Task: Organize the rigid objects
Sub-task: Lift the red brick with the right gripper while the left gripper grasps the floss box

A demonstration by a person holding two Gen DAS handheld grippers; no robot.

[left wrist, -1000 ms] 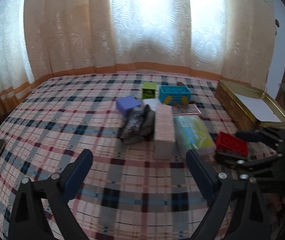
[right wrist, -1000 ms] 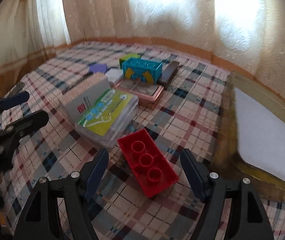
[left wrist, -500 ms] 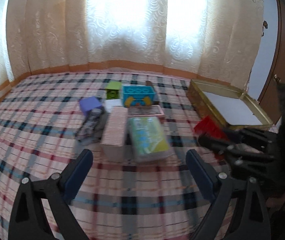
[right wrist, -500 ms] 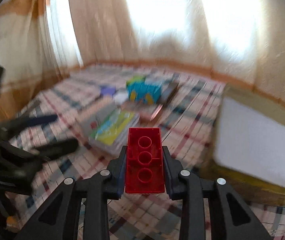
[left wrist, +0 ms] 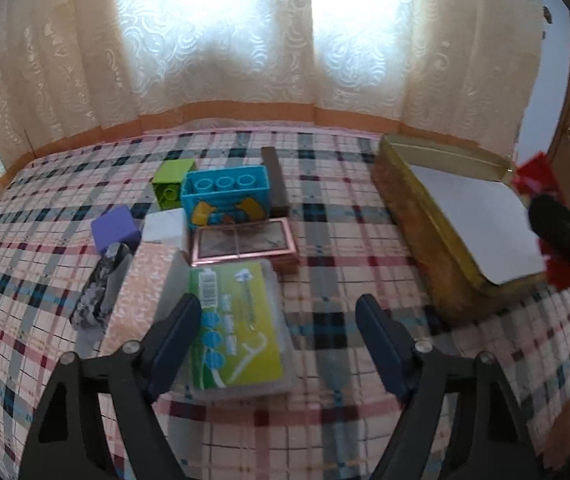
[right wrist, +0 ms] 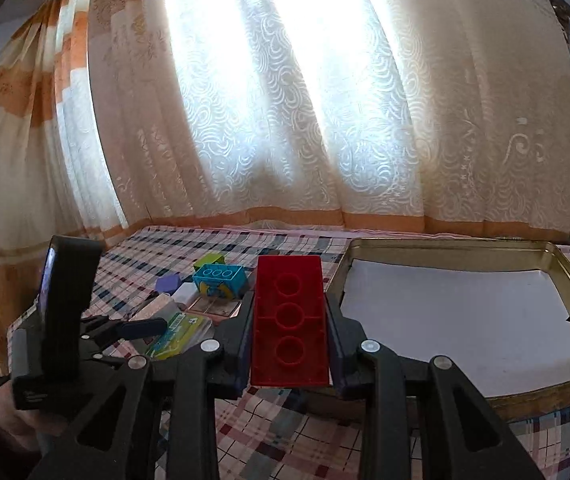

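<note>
Red brick [right wrist: 289,320] clamped in right tool [right wrist: 289,322], blurred from left view

Red three-holed plastic brick [right wrist: 289,322], turquoise plastic block [left wrist: 225,196] with yellow marks, lime-green cube [left wrist: 173,178], purple cube [left wrist: 115,227], gold metal tin [right wrist: 485,258] lined white, pink-navy-red plaid bedspread [left wrist: 325,216], swirl-patterned cream curtain [right wrist: 285,100]
</note>
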